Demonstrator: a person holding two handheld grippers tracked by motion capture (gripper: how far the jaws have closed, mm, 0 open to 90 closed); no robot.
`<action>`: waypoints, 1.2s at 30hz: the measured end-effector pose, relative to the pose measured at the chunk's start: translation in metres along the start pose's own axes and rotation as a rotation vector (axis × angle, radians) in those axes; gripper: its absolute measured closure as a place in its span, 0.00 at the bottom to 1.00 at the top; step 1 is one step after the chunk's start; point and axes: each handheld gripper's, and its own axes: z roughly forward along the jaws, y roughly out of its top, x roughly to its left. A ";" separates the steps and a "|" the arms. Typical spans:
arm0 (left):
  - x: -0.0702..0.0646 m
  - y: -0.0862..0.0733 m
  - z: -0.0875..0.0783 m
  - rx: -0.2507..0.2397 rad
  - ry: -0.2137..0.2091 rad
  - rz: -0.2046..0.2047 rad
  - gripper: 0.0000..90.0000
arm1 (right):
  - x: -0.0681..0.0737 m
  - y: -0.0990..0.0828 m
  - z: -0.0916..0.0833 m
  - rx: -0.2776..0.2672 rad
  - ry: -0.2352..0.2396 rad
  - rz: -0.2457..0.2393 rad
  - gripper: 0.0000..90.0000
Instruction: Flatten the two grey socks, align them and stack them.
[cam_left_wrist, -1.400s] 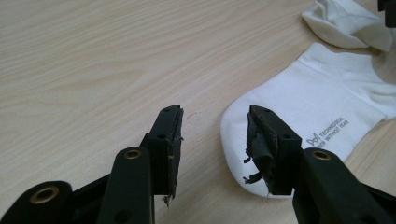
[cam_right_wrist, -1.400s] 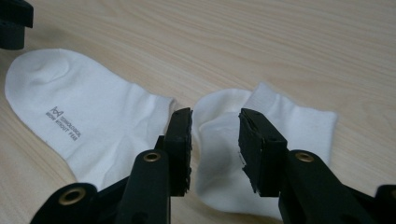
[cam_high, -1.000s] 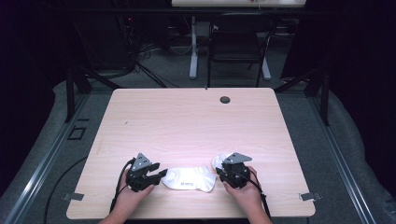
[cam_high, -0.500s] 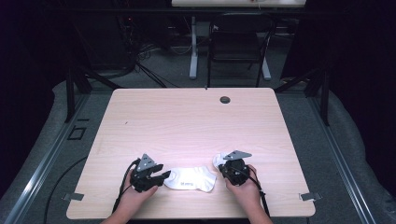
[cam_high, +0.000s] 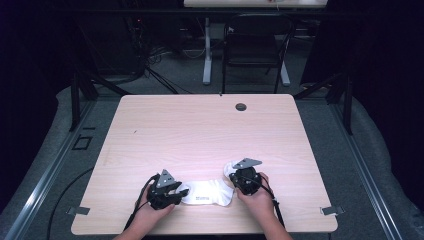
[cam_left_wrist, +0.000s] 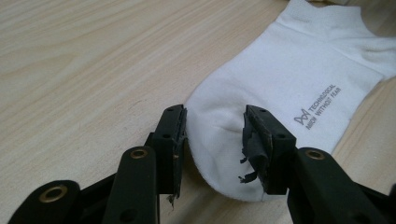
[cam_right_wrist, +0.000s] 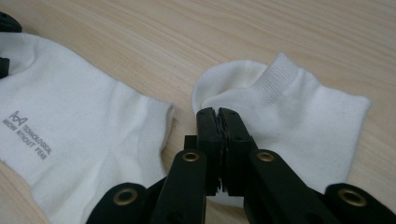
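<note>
High view: a light wooden table (cam_high: 210, 135) seen from above, with a person's two forearms coming in from the bottom edge, each hand holding a black two-jaw gripper. A white ankle sock (cam_high: 207, 192) lies flat near the table's front edge, stretched between the two tools. The left gripper (cam_high: 181, 192) sits at the sock's toe end and the right gripper (cam_high: 231, 176) at its cuff end. A small dark round fitting (cam_high: 241, 106) is set in the tabletop near the far edge, well apart from the sock.

Left gripper view: the two black jaws stand apart on either side of the rounded toe of the sock (cam_left_wrist: 280, 88); they have just been closing in a little, with the toe between them. The left pad looks to be just at the fabric's edge (whether it presses cannot be told). Grey printed lettering (cam_left_wrist: 322, 105) runs along the sock's foot.

Right gripper view: the jaws are closed tight together, pinching a layer of the ribbed cuff (cam_right_wrist: 280, 79) of the sock, which lifts into a small peak beyond the jaw tips.
</note>
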 end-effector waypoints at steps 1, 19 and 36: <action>-0.001 0.000 0.000 -0.002 -0.002 0.001 0.66 | 0.001 0.001 0.001 -0.001 0.000 0.000 0.98; -0.013 0.000 0.000 0.013 -0.048 0.071 0.74 | 0.020 0.021 0.023 -0.016 0.050 -0.036 0.98; -0.015 -0.003 -0.007 0.041 -0.110 0.112 0.74 | 0.022 0.029 0.032 -0.023 0.053 -0.026 0.98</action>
